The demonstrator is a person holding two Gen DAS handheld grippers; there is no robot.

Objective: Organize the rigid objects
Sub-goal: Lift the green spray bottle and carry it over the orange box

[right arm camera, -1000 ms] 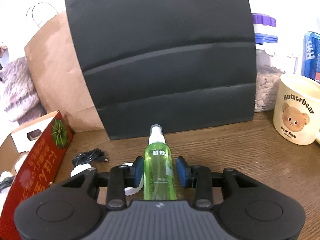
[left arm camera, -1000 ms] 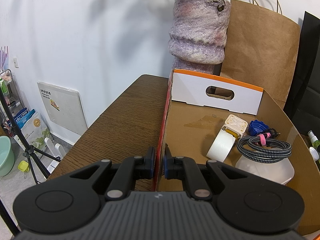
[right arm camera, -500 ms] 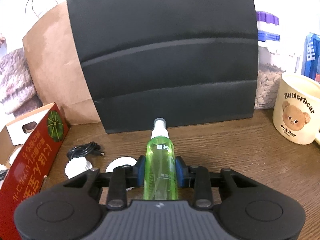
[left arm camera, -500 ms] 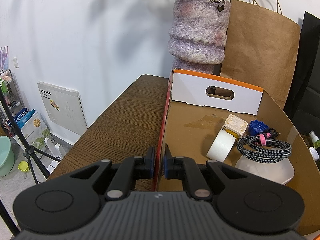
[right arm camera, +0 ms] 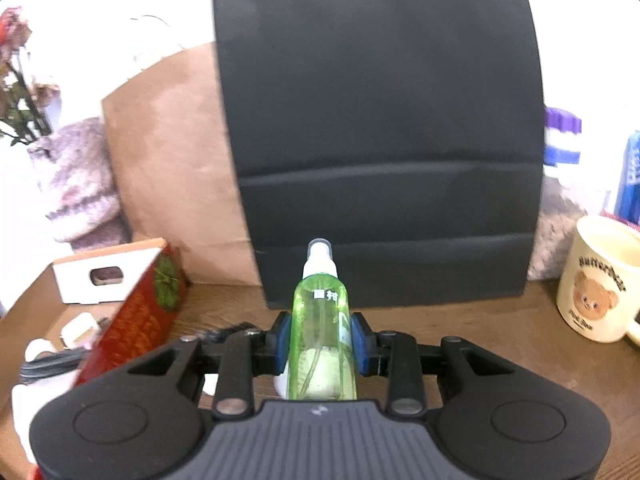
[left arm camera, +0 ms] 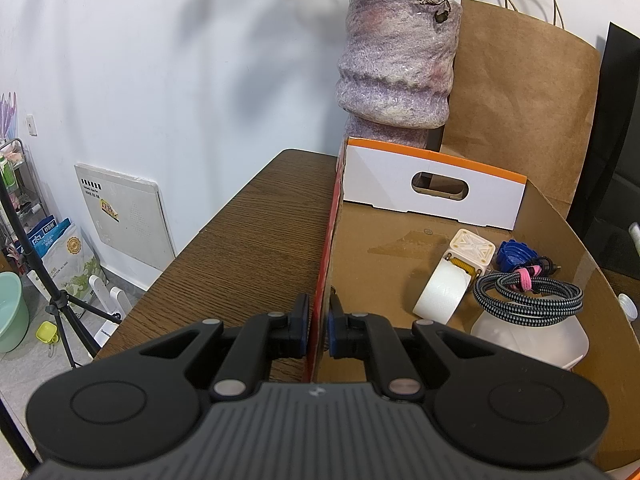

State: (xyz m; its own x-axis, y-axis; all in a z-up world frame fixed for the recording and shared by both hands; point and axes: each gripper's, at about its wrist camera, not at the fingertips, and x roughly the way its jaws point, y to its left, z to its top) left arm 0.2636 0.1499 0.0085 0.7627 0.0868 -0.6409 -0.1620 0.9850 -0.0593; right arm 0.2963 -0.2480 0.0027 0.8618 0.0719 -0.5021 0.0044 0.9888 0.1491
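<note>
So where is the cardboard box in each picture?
Left wrist view: the cardboard box fills the middle and right; the left gripper has its jaws shut on its near red wall.
Right wrist view: the cardboard box sits at the lower left.
Shared landmark: the brown paper bag behind it.

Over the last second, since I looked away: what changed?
The right tongs closed on the green spray bottle and lifted it off the table, towards the cardboard box. The left tongs stayed clamped on the box wall; the box contents are unchanged.
</note>
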